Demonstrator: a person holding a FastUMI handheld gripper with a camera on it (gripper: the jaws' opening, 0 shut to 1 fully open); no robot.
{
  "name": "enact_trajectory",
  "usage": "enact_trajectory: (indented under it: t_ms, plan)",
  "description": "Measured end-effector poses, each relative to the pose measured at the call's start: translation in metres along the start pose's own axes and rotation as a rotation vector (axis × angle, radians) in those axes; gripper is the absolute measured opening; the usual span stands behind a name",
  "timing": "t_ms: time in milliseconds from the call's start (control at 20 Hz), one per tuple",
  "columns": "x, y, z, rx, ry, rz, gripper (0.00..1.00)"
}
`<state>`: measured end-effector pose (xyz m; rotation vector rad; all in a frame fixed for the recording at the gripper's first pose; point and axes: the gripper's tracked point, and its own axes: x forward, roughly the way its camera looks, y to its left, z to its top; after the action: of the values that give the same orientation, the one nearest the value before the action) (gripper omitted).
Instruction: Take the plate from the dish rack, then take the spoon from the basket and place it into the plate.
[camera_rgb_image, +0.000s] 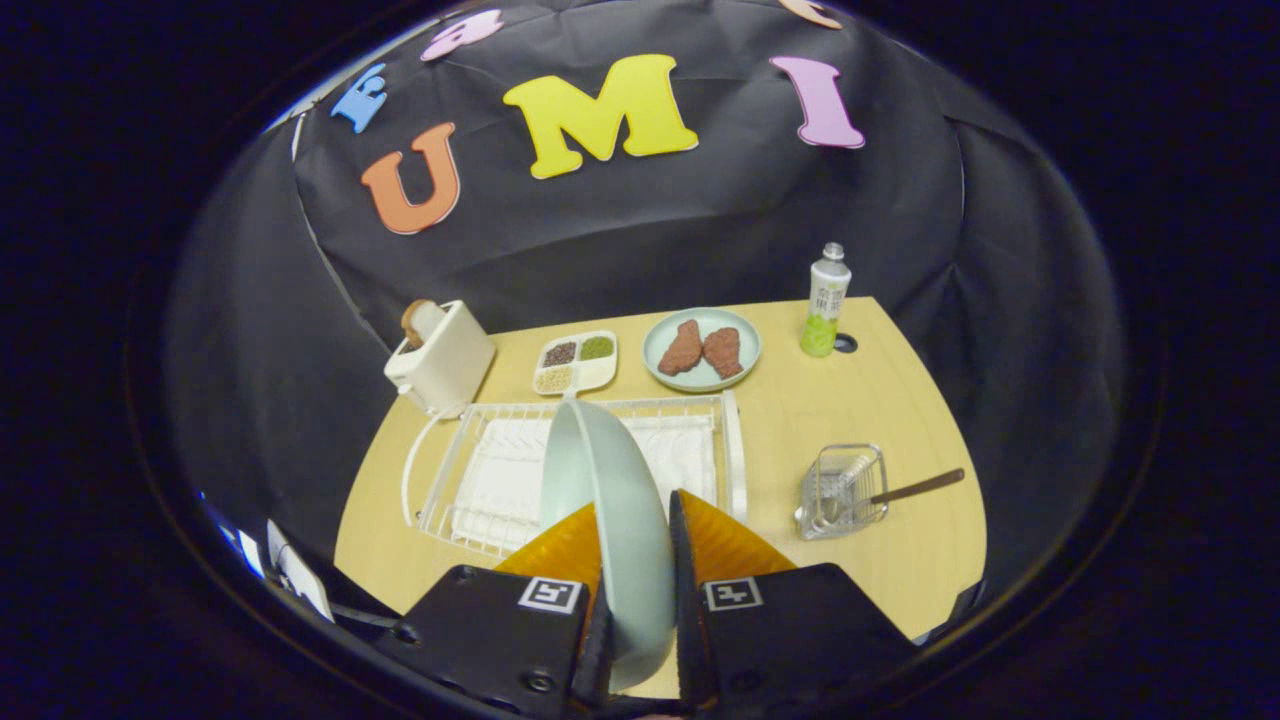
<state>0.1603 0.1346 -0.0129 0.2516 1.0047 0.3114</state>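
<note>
Between the fingers of the gripper (638, 560): plate (605, 500), pale, on edge, pinched at its rim. Likely rigid, glazed, slippery, breakable. Beyond: dish rack (480, 470).

The tabletop (900, 400) is light wood. A white dish rack (480, 480) sits on it, near the front. Behind the rack stands a white toaster (445, 360) with a slice of bread sticking out. Next to it lies a small white tray (577, 362) with four little boxes of food. Then comes a green plate (702, 348) with two brown pieces on it, and a bottle (826, 300) standing up. A wire basket (842, 490) sits to the right of the rack.
</note>
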Motion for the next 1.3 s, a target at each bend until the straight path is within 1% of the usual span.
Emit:
enact_trajectory:
  t_ms: [200,300,400,600,750,850,1050,1300]
  plan:
    - [0.0,-0.008,-0.062,0.082,0.024,0.072,0.31]
    - [0.008,-0.014,-0.093,0.113,0.04,0.106,0.31]
    - [0.015,-0.022,-0.122,0.174,0.065,0.135,0.31]
    - [0.036,-0.021,-0.162,0.262,0.091,0.2,0.31]
    - [0.059,-0.017,-0.192,0.295,0.14,0.229,0.31]
    - [0.071,-0.016,-0.2,0.323,0.156,0.24,0.31]
    - [0.091,-0.014,-0.202,0.355,0.158,0.257,0.31]
    - [0.104,-0.011,-0.205,0.386,0.166,0.297,0.32]
